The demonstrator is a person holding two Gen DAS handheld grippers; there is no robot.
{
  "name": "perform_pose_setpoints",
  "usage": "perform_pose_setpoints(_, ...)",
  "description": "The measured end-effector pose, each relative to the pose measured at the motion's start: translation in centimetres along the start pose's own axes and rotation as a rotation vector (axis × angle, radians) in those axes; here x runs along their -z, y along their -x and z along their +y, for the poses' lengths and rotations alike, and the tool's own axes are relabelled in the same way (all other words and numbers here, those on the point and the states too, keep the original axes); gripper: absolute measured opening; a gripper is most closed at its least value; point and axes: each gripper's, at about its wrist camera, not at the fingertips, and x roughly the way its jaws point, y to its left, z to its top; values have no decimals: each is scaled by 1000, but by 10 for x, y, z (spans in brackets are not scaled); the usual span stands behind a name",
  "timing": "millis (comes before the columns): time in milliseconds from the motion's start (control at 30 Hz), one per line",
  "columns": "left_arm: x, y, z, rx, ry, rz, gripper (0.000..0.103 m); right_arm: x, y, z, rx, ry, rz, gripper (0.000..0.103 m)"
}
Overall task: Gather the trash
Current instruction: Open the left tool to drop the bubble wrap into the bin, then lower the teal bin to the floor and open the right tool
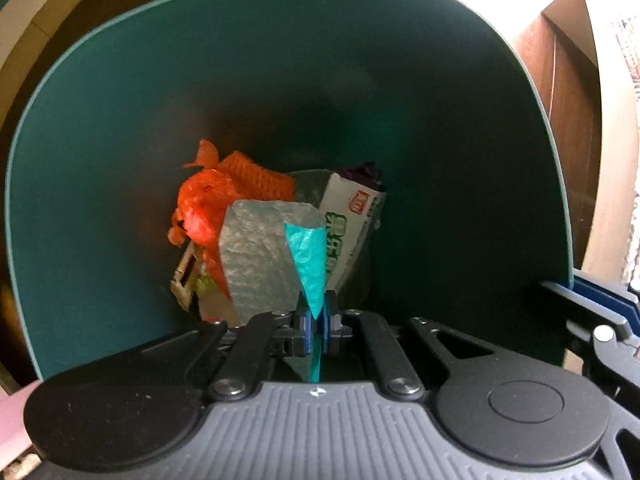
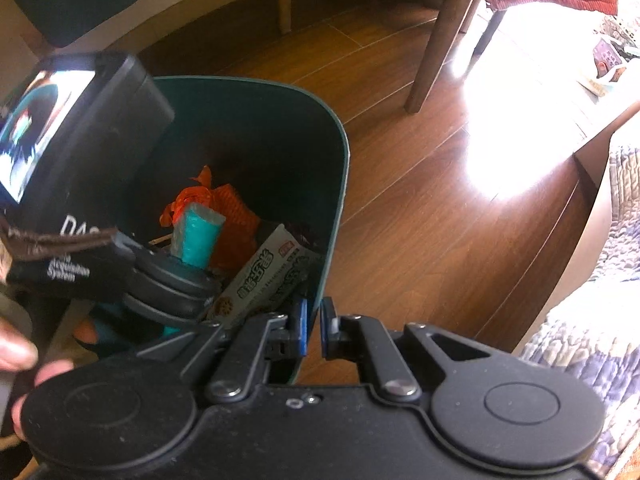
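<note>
The left tool (image 1: 316, 322) points straight down into the mouth of a dark green bin (image 1: 280, 80), its blue-padded fingers (image 1: 306, 326) clenched on a scrap of teal plastic film backed with bubble wrap (image 1: 308, 264), which hangs from the tips inside the bin, above the rubbish already there. From the right wrist view the same tool (image 2: 176, 280) shows as a black body leaning in over the bin's left rim, with the teal scrap (image 2: 200, 236) sticking out below it. At the bottom of the bin lie an orange net bag (image 1: 224, 196), a white and green snack box (image 1: 348, 232) towards the right wall, and something dark purple (image 1: 362, 172) behind the box. The right tool (image 2: 314, 328) is tilted steeply downward, just outside the bin's near right rim (image 2: 340, 184), over the brown wooden floor (image 2: 400, 208); its fingers (image 2: 302, 330) are pressed nearly together with only a thin slit between the pads and nothing held. Part of a hand (image 2: 24, 364) shows at the left edge of that view, below the left tool. Wooden chair legs (image 2: 436, 40) stand on the floor beyond the bin.
</note>
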Motion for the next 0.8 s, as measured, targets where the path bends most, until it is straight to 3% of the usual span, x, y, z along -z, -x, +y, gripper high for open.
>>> perform_pose_setpoints(100,1,2,0,14,3,-13,10,1,8,-6,-4,-9,4,5)
perform_pose_setpoints(133,4,5,2,17,3,-23,16,3,5,-9,-8,-12,7,6)
perform_pose_setpoints(200,7,11,5,24,11,-39,37,9,2,-11,-8,-17,8,12)
perform_pose_setpoints(233,9,15,7,32,18,-54,58,10,3,-11,-4,-19,5,12)
perform_pose_setpoints(267,11,21,9,37,22,-74,71,11,3,-13,-2,-23,3,14)
perform_pose_setpoints(533,35,69,11,44,19,-162,71,26,31,-18,9,-56,-39,27)
perform_pose_setpoints(800,83,137,8,19,-5,-295,71,54,94,-19,-28,-87,-130,34)
